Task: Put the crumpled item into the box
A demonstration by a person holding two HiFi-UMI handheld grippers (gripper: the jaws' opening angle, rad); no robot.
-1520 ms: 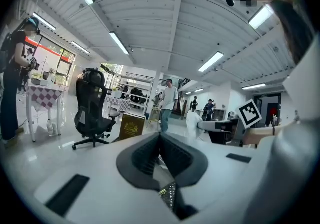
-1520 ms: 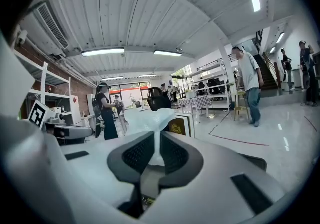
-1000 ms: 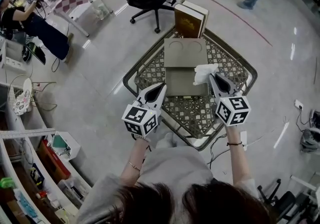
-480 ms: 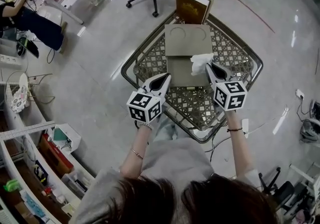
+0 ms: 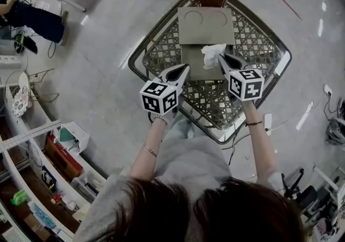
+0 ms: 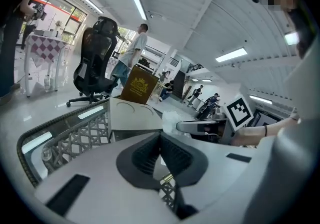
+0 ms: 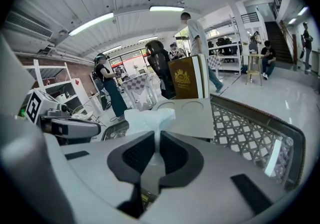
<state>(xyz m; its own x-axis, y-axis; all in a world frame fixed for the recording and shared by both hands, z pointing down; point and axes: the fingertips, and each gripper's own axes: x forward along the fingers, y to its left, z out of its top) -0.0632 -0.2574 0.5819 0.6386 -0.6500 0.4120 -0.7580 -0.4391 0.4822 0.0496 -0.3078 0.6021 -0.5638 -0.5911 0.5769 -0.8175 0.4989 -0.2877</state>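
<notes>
We pinch the tissue at the box

Our right gripper (image 5: 220, 58) is clenched on the crumpled white paper tissue (image 5: 213, 55), which sticks out past its tips. The open grey cardboard box (image 5: 190, 56) lies just ahead of them. To its left our left gripper (image 5: 186, 67) is closed on nothing.

Glossy grey floor (image 5: 102, 41), black office chair (image 6: 97, 61)

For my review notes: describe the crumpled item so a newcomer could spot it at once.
Find the lattice-topped table in the middle of the floor and the grey box lying on it. Over the box's near part, the right gripper pinches a white crumpled tissue. It is the only white, wrinkled thing there, unlike the flat grey box beneath.
</notes>
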